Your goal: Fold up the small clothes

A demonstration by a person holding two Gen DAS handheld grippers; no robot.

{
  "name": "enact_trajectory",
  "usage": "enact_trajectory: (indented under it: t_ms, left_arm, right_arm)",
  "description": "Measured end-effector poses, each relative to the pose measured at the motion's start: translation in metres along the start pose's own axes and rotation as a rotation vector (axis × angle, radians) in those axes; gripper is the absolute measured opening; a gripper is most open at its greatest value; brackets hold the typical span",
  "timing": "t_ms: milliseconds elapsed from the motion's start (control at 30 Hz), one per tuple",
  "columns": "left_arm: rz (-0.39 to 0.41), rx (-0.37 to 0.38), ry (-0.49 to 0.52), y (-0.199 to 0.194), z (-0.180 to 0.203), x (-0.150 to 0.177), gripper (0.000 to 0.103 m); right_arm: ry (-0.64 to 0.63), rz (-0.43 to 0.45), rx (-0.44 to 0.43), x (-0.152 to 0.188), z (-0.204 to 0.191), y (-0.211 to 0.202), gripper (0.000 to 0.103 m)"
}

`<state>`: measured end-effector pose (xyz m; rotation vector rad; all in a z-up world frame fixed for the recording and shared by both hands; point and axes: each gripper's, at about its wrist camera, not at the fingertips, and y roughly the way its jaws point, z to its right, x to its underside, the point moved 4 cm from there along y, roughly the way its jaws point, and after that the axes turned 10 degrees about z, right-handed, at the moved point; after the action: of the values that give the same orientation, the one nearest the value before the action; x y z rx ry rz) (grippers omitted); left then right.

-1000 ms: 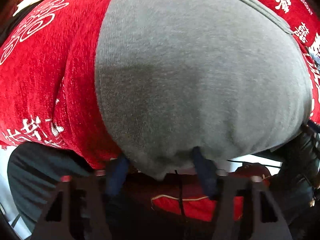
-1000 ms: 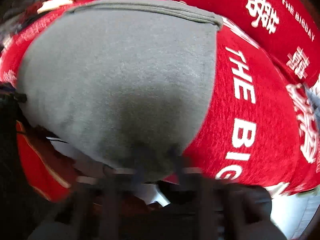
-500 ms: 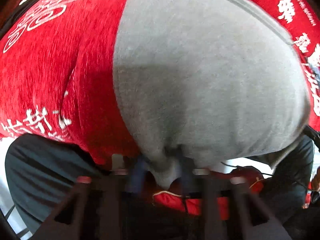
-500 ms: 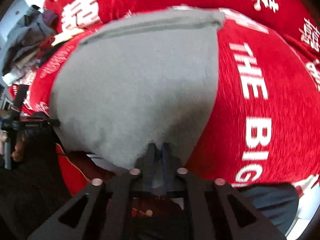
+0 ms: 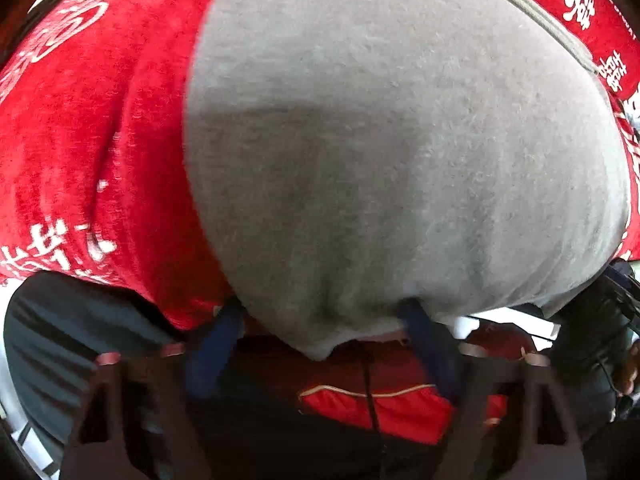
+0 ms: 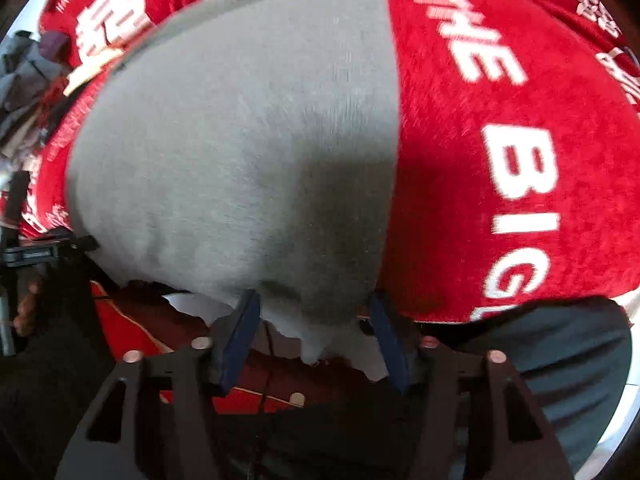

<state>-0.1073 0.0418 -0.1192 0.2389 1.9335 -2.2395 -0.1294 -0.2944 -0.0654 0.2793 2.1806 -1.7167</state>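
A grey garment (image 5: 400, 160) lies spread flat on a red cloth (image 5: 100, 140) with white lettering, and fills most of both wrist views. Its near edge hangs towards the cameras, and each gripper meets it at a near corner.

In the left wrist view, the left gripper (image 5: 324, 336) points down at the garment's near left corner. Its two blue fingers (image 5: 212, 340) stand wide apart, one on each side of a small tongue of grey fabric that droops between them. The pads do not press on it, though the jaws are closing a little. The red cloth shows to the left of the garment and along the far right edge.

In the right wrist view, the right gripper (image 6: 312, 332) sits at the near right corner. Its blue fingers (image 6: 240, 332) are parted at a middling width and the jaws are opening; a point of grey fabric hangs loose between them, touching neither pad that I can make out. To the right, the red cloth carries large white letters (image 6: 520, 168). At the far left, a heap of other clothes (image 6: 20, 92) is visible.

Below both grippers is a person's red and dark clothing (image 5: 380, 412).
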Motion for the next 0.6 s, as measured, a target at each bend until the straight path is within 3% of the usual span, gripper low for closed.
enact_trajectory:
  t_ms: [33,67,100,167,367,600]
  left_arm:
    - [0.003,-0.016,0.013,0.0,0.002,0.0,0.074]
    - [0.001,-0.018,0.025,0.0,0.004,0.0,0.06]
    - [-0.005,-0.02,0.036,-0.001,0.006,0.001,0.042]
    - [-0.006,0.002,0.035,-0.001,0.005,0.007,0.02]
    - [0.049,0.023,0.063,-0.036,0.002,0.009,0.019]
    - [0.242,0.058,0.111,-0.103,0.006,-0.035,0.019]
  right_arm:
    - [-0.017,-0.012,0.023,-0.001,-0.002,0.005,0.036]
    - [-0.029,-0.014,0.033,-0.002,-0.004,0.006,0.031]
    - [-0.04,-0.007,0.02,-0.001,-0.007,0.004,0.011]
    - [-0.051,0.02,-0.018,0.0,-0.011,-0.003,0.011]
    - [-0.041,0.154,-0.173,-0.011,-0.023,-0.051,0.01]
    - [-0.038,0.371,-0.31,-0.065,-0.029,-0.106,0.01]
